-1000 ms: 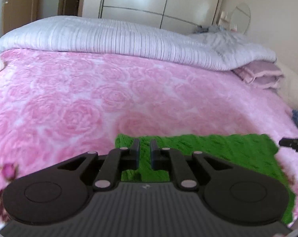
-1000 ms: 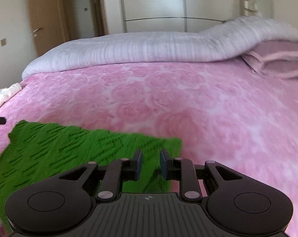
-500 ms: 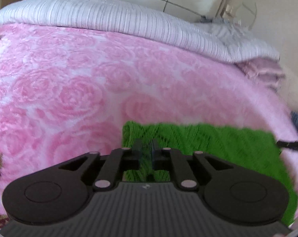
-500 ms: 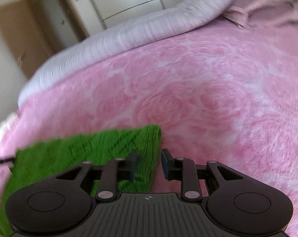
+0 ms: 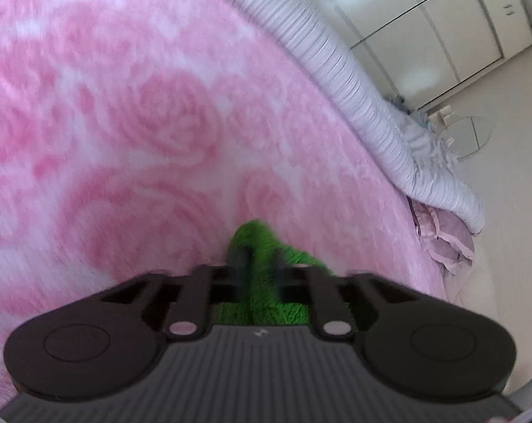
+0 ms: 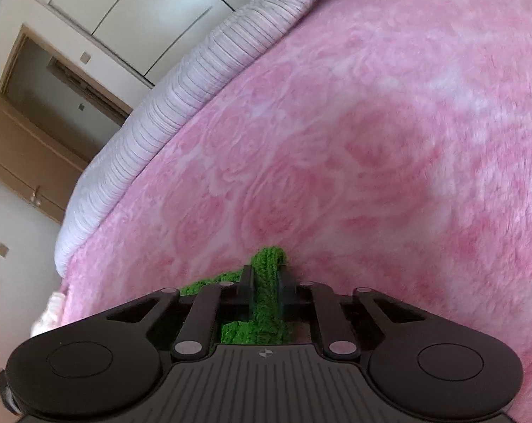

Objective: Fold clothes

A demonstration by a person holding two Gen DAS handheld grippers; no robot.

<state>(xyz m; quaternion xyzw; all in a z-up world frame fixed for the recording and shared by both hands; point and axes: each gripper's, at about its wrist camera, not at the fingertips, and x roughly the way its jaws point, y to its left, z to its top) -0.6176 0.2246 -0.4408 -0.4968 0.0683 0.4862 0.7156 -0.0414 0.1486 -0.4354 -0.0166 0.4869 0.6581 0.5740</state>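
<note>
A: Where is the knit?

B: The green knit [image 5: 262, 246] is bunched between the fingers of the left gripper [image 5: 260, 264], with a rounded fold poking out past the tips. In the right view the knit [image 6: 266, 275] sits the same way inside the right gripper [image 6: 266, 276], a narrow ridge of it running up between the fingers and a little beyond them.

A: How do the jaws stand?

B: Both pairs are drawn close and pinch the cloth, with only its thickness between them. The left view is smeared, so that grip looks firm but I can't judge it finely.

A: And the pose of each tool?

B: Each one is rolled: in the left view the room leans one way, in the right view the other. Both point out over the pink blanket [image 5: 125, 123], which fills most of each frame, with its rose pattern plain in the right view [image 6: 371, 141].

A: What lies further out?

B: A striped pale duvet [image 5: 364, 105] is rolled along the blanket's far edge, also seen from the right [image 6: 195, 70]. Mauve pillows [image 5: 442, 236] lie at its end. Behind stand white wardrobes [image 5: 442, 35] and, in the right view, a wooden door [image 6: 30, 162].
</note>
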